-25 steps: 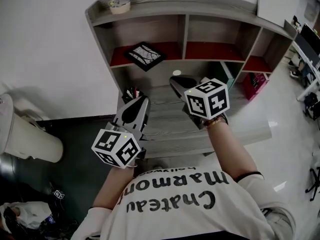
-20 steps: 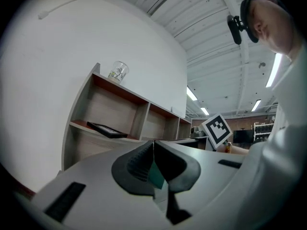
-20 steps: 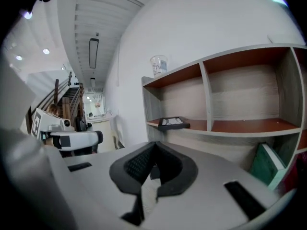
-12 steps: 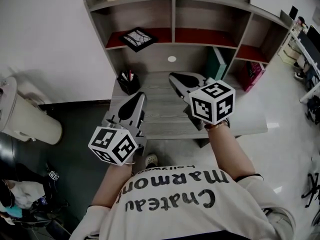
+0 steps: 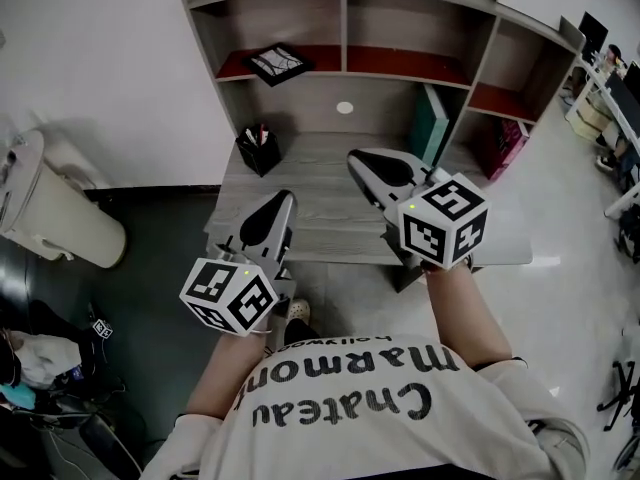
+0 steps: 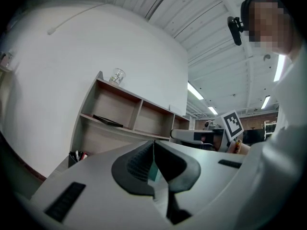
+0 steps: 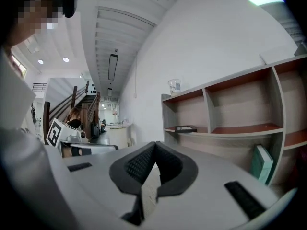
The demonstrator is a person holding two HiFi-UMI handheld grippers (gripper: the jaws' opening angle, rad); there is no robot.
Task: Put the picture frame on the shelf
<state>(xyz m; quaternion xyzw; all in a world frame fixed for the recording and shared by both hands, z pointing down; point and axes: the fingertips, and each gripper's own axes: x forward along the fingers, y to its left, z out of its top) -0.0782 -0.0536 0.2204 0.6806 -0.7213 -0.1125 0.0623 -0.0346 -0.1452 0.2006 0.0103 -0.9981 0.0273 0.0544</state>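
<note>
**A:** What stood at the far left?

**B:** A pale bin [image 5: 55, 223] on the floor, well apart from the desk [image 5: 330, 223] and playing no part in the job. Next came the left gripper [image 5: 278, 203], low over the desk's front edge. Its own view showed the jaws pressed together with nothing between them.

**A:** Why closed and empty?

**B:** I judged there was nothing left to carry. The picture frame [image 5: 279, 64] lay flat in the left compartment of the red-lined shelf [image 5: 400, 67], turned a little askew to the walls. Lying flat, it had nothing to tip from, so it looked settled.

**A:** Anything under it?

**B:** A pen pot [image 5: 259, 150] stood on the desk near the back left corner, below that compartment. Neither gripper was close to it.

**A:** And the right side?

**B:** The right gripper [image 5: 362, 160] hovered over the middle of the desk, its jaws also shut on nothing. It pointed toward the shelf but was well short of it. Right of it, a teal book [image 5: 430, 123] leaned upright against a divider.

**A:** So the task?

**B:** It looked done: the frame was on the shelf, and both grippers were free and clear of it.
</note>
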